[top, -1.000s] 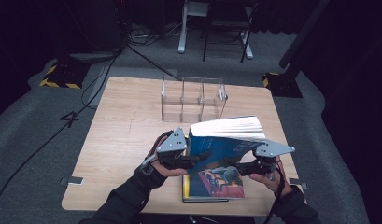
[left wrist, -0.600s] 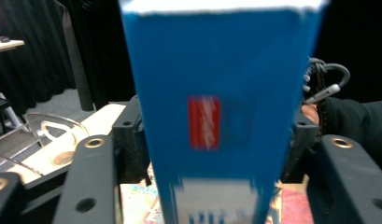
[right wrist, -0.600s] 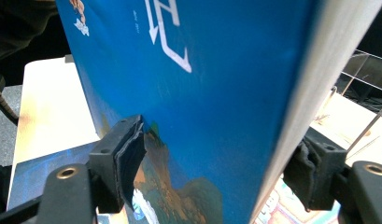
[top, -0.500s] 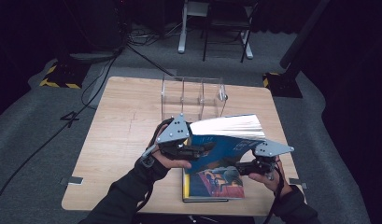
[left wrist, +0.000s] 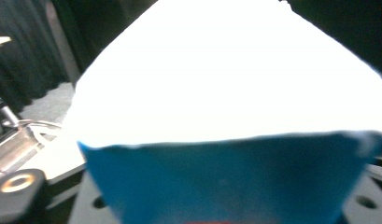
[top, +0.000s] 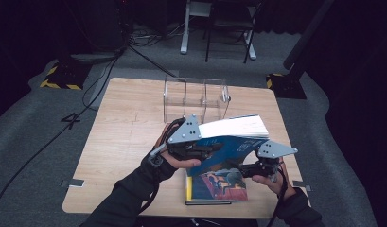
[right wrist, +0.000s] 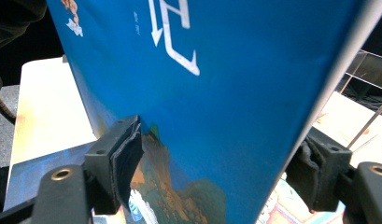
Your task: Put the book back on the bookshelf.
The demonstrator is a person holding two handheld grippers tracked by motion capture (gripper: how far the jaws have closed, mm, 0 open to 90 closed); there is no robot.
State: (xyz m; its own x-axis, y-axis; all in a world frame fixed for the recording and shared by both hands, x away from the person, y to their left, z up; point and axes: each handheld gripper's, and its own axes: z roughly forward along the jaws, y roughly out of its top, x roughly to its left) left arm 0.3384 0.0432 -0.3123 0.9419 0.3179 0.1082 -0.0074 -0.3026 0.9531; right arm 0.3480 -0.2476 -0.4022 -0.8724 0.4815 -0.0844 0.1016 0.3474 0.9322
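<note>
The blue book (top: 231, 142) is off the stack and in the air between both tools, its white page edge up, above a second book (top: 215, 187) that lies flat near the front edge of the table (top: 125, 137). The left tool (top: 200, 150) has just been closing its jaws, with the book's left end between them; in the left gripper view the blue cover and white pages crowd the lens, so I cannot tell whether the pads press. The right tool (top: 245, 170) is clamped across the book's thickness, one pad on the cover (right wrist: 128, 154), the other behind the spine. Compared with a second earlier, the left end of the book sits higher and the book stands more upright. My guess is it is headed for the clear divider rack (top: 196, 99) behind, which is empty
</note>
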